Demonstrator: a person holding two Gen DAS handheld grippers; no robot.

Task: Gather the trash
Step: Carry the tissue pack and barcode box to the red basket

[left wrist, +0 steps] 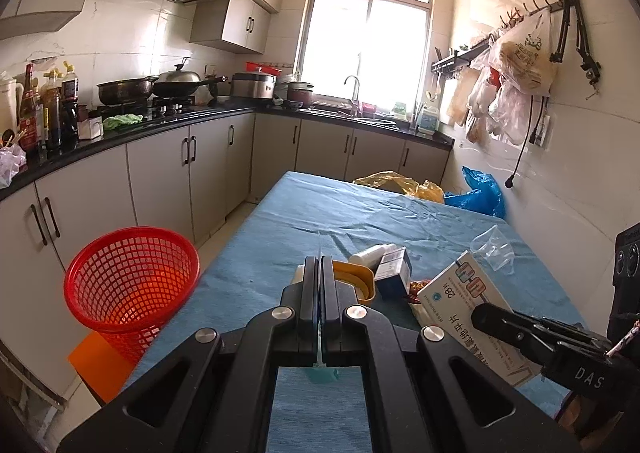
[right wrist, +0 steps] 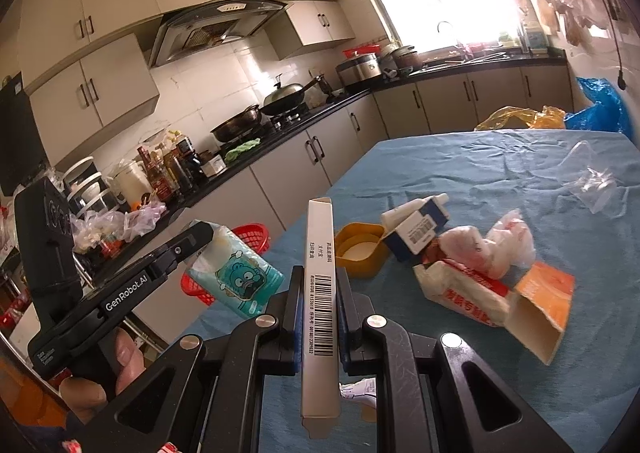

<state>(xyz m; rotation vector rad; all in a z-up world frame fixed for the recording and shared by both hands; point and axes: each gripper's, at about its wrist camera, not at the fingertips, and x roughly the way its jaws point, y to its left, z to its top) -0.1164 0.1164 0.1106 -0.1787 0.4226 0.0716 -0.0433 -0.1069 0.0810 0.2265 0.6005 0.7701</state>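
Note:
My left gripper (left wrist: 320, 265) is shut on a teal tissue packet (right wrist: 236, 277) with a cartoon print; in its own view only a thin edge of the packet (left wrist: 320, 373) shows between the jaws. My right gripper (right wrist: 318, 277) is shut on a flat white medicine box (right wrist: 320, 293) with a barcode, also seen in the left wrist view (left wrist: 468, 293). A red mesh basket (left wrist: 132, 285) stands left of the blue-covered table (left wrist: 304, 213). More trash lies on the table: a yellow lid (right wrist: 360, 253), a blue-white carton (right wrist: 416, 229), crumpled wrappers (right wrist: 492, 245), an orange box (right wrist: 540, 309).
A crushed clear plastic cup (right wrist: 592, 185) lies at the table's far right. Yellow (left wrist: 400, 183) and blue plastic bags (left wrist: 480, 193) sit beyond the table's far end. Kitchen cabinets and a cluttered counter (left wrist: 160, 125) run along the left.

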